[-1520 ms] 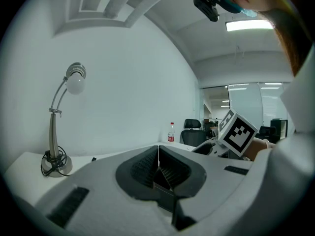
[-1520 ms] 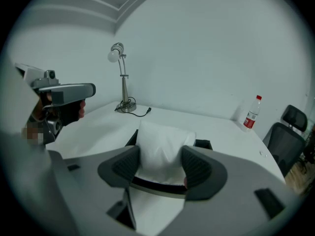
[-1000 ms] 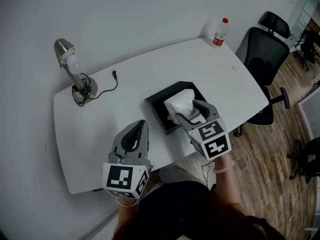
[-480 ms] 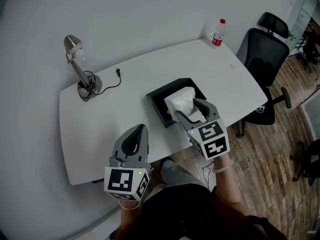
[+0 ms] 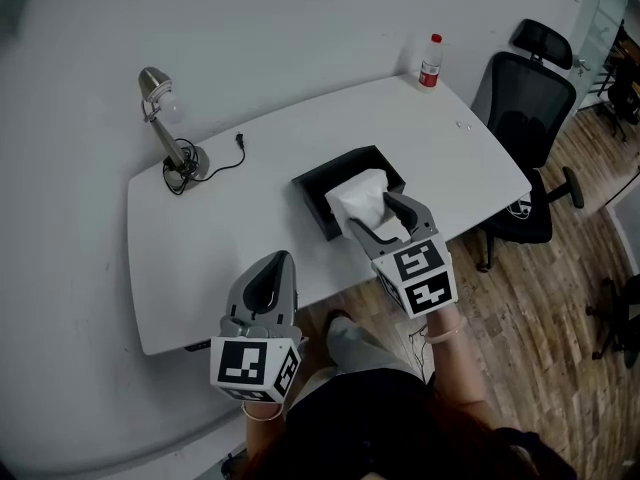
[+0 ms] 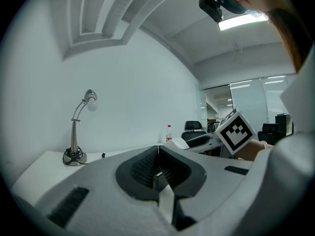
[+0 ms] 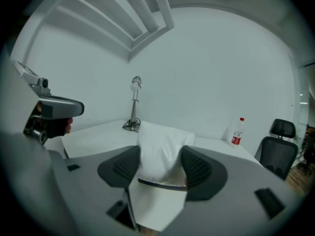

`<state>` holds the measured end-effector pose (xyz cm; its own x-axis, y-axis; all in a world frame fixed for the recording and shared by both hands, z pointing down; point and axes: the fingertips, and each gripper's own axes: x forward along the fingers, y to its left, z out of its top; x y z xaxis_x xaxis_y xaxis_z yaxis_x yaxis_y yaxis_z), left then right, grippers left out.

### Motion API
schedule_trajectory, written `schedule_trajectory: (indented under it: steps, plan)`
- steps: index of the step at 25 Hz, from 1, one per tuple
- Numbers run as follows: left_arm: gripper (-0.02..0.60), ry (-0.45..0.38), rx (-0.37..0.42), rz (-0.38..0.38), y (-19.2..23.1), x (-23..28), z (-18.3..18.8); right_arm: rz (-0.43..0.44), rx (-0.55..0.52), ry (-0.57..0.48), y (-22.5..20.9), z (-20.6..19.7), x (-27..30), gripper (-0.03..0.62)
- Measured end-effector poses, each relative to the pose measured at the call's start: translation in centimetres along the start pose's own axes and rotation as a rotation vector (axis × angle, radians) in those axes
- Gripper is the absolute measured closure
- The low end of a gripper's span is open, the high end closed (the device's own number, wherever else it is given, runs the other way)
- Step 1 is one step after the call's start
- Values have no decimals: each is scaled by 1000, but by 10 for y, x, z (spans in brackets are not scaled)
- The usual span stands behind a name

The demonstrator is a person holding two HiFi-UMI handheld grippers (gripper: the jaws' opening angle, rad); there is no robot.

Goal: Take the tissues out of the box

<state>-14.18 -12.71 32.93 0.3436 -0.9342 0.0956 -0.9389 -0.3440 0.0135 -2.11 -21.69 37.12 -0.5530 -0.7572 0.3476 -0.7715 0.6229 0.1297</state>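
At the far left of the white table (image 5: 230,228) a silver desk lamp (image 5: 160,118) stands with its head bent towards the wall. Its black cord (image 5: 225,158) is coiled round the base and trails to a loose plug on the tabletop.

Nearer to me, at the near edge of the table, the left gripper (image 5: 282,260) is held about level. Its own view shows the left gripper (image 6: 158,154) with both fingers pressed together and nothing between them. Beyond its tips that view shows the lamp at the left and the other gripper's marker cube (image 6: 235,133) at the right.

Towards the middle of the table sits the open black box (image 5: 335,168). The tissues (image 5: 358,198), a white bundle, stand up out of its near right part. Whether their underside touches the box I cannot tell.

The right gripper (image 5: 374,218) reaches in from the near side, tilted slightly down. Its fingers are spread wide, one on each side of the bundle. In its own view the right gripper (image 7: 161,167) has both ribbed pads against the tissues (image 7: 162,141), which fill the gap between them and rise above the fingertips.

At the far right corner of the table a water bottle (image 5: 430,60) with a red cap stands upright. A black office chair (image 5: 525,118) is just off that end, on the wooden floor (image 5: 560,308).
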Motion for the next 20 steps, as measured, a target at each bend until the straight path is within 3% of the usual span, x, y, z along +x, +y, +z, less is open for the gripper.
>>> schedule_trajectory:
  steps: [20]
  plan:
    - [555, -40, 26, 12, -38, -51, 8, -23, -40, -137, 29, 22, -58, 309]
